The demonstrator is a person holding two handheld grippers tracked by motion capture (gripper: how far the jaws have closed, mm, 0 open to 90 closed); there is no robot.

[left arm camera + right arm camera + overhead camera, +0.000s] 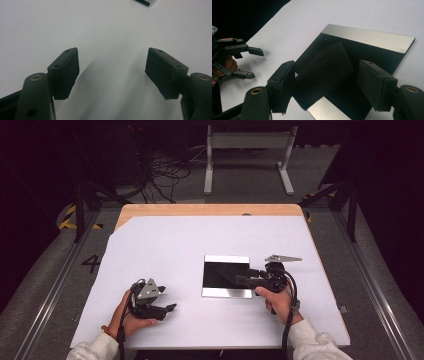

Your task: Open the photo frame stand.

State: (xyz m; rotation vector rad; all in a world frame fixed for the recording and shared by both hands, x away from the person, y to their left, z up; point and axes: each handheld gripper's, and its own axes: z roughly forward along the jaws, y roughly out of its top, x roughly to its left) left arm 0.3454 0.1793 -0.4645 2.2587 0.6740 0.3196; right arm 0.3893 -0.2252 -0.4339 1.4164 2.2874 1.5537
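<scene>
A flat metal plate [226, 259] with a black middle and silver strips along two edges lies right of centre on the white tabletop [165, 245]. In the right gripper view a dark rectangular pad [322, 75] rests tilted on the plate [367, 37]. My right gripper [327, 66] is open around this pad, with a gap showing at the right jaw. From above, the right gripper [240, 276] reaches over the plate's right side. My left gripper [167, 299] hovers open and holds nothing near the front left, above bare white surface [112, 67]. It also appears at the left in the right gripper view [258, 63].
One corner of the plate [145, 2] peeks in at the top of the left gripper view. The table's wooden back edge [210, 210] shows beyond the white sheet. Behind the table stand a white metal frame [247, 142] and loose cables [165, 175] on the floor.
</scene>
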